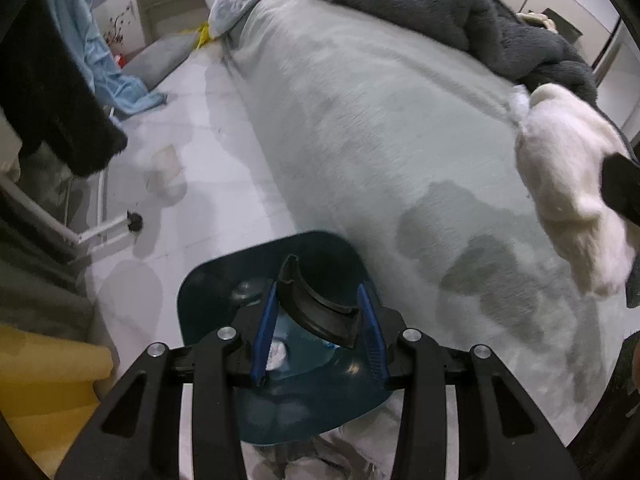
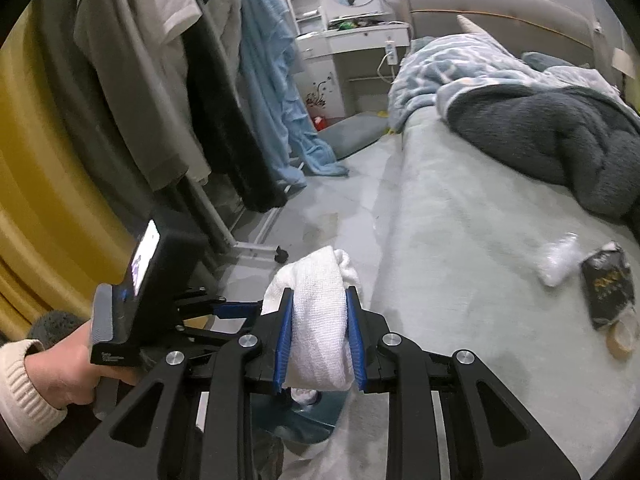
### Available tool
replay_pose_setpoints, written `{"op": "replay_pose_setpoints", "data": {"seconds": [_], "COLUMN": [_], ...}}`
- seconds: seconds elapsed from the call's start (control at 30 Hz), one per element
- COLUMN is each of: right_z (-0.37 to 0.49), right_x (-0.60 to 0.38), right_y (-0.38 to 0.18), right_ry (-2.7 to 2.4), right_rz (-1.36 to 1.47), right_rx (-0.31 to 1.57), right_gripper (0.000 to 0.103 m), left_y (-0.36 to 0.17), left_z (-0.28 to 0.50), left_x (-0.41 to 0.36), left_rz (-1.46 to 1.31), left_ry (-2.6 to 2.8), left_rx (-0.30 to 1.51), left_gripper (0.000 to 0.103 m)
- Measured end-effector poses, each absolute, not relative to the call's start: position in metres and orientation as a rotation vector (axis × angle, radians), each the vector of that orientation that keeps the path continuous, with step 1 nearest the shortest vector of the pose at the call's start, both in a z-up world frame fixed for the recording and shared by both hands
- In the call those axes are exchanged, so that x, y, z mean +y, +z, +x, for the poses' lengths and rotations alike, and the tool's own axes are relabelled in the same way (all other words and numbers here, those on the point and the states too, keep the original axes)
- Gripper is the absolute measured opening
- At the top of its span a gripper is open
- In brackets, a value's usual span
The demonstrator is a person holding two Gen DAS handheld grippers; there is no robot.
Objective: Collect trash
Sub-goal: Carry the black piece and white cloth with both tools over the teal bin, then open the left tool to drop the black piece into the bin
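Note:
My left gripper [image 1: 320,308] is shut on the black handle [image 1: 320,308] of a dark teal trash bin [image 1: 208,300] and holds it beside the bed; white scraps [image 1: 278,354] lie inside. My right gripper [image 2: 320,322] is shut on a white cloth wad [image 2: 318,320], just above the bin [image 2: 296,420]. The same wad shows at the right edge of the left wrist view [image 1: 568,200]. On the bed lie a crumpled white plastic piece [image 2: 560,258], a black snack packet [image 2: 608,288] and a tape roll [image 2: 622,336].
The pale green bed [image 2: 460,260] carries a dark grey blanket [image 2: 552,136] and a blue patterned quilt [image 2: 460,68]. A clothes rack [image 2: 256,246] with hanging clothes stands left. A paper scrap [image 1: 164,160] lies on the floor. A yellow curtain [image 2: 36,200] hangs at far left.

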State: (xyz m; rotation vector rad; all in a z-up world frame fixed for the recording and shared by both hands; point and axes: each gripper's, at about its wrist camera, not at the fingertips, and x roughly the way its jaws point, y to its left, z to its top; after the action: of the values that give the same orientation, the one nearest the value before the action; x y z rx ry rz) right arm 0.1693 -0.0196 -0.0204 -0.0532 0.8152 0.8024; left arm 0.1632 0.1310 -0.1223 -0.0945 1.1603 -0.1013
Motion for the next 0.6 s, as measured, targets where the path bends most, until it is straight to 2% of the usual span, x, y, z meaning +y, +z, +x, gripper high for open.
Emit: {"op": "replay_pose_setpoints", "data": {"seconds": [0.43, 0.53, 0.6], "right_z": [0.176, 0.176, 0.176], "right_x": [0.028, 0.037, 0.043], "right_y": [-0.058, -0.067, -0.074], "right_ry": [0.838, 0.845, 0.845], "right_rz": [-0.142, -0.173, -0.192], "right_rx": [0.906, 0.929, 0.947], "right_gripper": [0.025, 0.025, 0.025], "left_y": [-0.168, -0.176, -0.179], "left_z": [0.154, 0.15, 0.147], "left_x": [0.173, 0.177, 0.18], "left_rz": [-0.16, -0.173, -0.186], "left_ry": [-0.063, -0.075, -0.085], "left_rx": [1.342, 1.383, 1.396], "left_gripper": [0.044, 0.049, 0.058]}}
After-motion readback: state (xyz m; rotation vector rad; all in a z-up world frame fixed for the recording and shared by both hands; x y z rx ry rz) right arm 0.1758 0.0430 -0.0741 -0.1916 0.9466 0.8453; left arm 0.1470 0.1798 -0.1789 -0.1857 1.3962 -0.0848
